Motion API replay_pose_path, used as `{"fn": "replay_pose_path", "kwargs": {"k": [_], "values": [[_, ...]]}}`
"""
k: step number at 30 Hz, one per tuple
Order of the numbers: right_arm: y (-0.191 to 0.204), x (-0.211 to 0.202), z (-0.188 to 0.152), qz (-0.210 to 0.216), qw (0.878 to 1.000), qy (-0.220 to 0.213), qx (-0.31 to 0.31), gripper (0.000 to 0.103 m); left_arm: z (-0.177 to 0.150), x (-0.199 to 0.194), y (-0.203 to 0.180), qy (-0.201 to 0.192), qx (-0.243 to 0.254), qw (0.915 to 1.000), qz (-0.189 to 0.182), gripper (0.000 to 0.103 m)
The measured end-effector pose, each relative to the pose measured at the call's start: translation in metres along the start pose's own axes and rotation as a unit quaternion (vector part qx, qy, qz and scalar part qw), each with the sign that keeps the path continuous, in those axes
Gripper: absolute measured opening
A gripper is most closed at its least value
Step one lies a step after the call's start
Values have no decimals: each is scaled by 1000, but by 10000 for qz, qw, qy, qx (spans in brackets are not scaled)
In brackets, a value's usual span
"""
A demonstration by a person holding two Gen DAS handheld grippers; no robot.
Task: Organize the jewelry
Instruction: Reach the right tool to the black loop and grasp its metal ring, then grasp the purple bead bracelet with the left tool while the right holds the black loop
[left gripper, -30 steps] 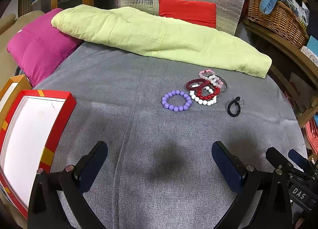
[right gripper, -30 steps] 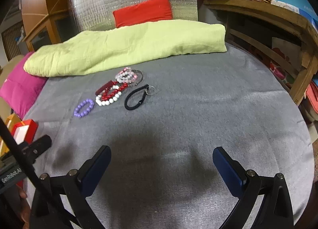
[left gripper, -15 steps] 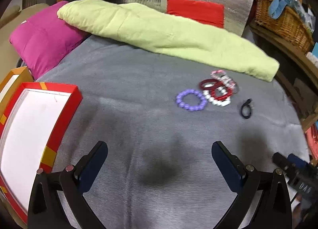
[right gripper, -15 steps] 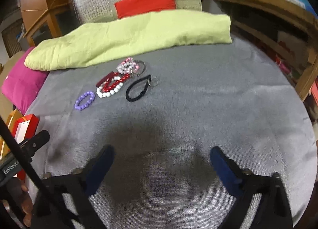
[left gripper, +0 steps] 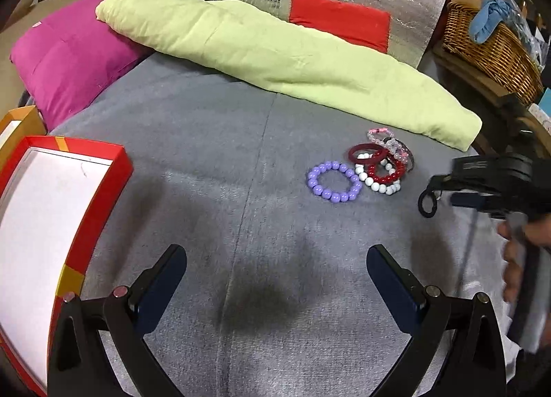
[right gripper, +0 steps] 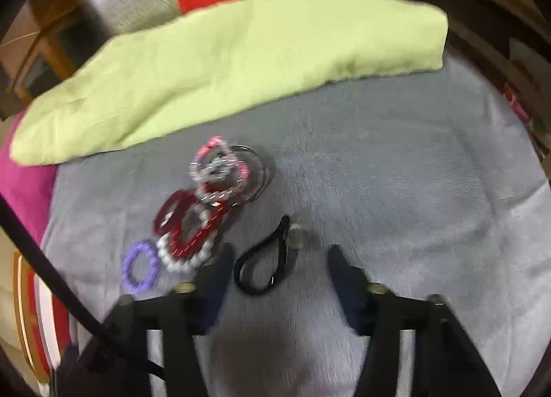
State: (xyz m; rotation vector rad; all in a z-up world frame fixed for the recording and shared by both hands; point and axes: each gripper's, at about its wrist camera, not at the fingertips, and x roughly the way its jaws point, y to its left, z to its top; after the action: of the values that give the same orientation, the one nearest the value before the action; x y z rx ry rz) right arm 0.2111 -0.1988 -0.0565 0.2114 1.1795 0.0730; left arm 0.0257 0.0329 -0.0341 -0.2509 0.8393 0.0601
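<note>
Black loop point(right gripper: 263, 264) on the grey cover point(right gripper: 396, 173), between the right gripper point(right gripper: 277, 259) fingers.

Judged light, soft and limp; best pinched across its band, clear of the ring end. Right jaws spread wide and empty, loop just beside the left finger. Left gripper point(left gripper: 275, 273) likewise wide, well apart from the bracelets point(left gripper: 375, 166); box point(left gripper: 117, 169) at far left.

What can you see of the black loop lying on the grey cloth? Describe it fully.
The black loop is a thin, cord-like band, seemingly elastic, pulled into a teardrop shape, with a small clear ring at its narrow end. It lies flat on the grey cloth, apart from the bracelet pile. The right hand-held gripper is open around it, not gripping.
</note>
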Motion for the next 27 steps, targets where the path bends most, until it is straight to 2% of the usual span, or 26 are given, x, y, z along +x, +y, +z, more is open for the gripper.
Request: {"fn": "replay_pose_path", "kwargs": {"k": [2, 3, 4, 6, 7, 12, 19, 23, 27], "values": [[0, 16, 4, -118, 9997, 194, 66, 38, 1, 0, -1, -13, 24, 10000, -16, 103], [1, 18, 5, -201, 9996, 176, 42, 27, 1, -1, -2, -19, 47, 10000, -21, 103], [2, 17, 5, -277, 9995, 122, 0, 22, 1, 0, -3, -20, 77, 10000, -23, 103], [1, 12, 3, -184, 9998, 43, -38, 9, 1, 0, -5, -31, 116, 9999, -17, 103], [0, 6, -1, -165, 9998, -53, -95, 6, 0, 1, -6, -33, 128, 9999, -9, 103], [-18, -25, -37, -8, 9984, -441, -366, 6, -2, 1, -7, -37, 148, 9999, 44, 103], [-45, -57, -96, 561, 9950, -753, -353, 5, -3, 5, 0, -65, -32, 9999, 86, 103], [-50, -53, -104, 856, 9914, -938, -320, 5, 8, 13, -2, 145, -82, 9998, -50, 103], [-50, -61, -95, 1150, 9866, -1106, -351, 5, 30, 30, -17, 239, 73, 9996, 114, 101]]}}
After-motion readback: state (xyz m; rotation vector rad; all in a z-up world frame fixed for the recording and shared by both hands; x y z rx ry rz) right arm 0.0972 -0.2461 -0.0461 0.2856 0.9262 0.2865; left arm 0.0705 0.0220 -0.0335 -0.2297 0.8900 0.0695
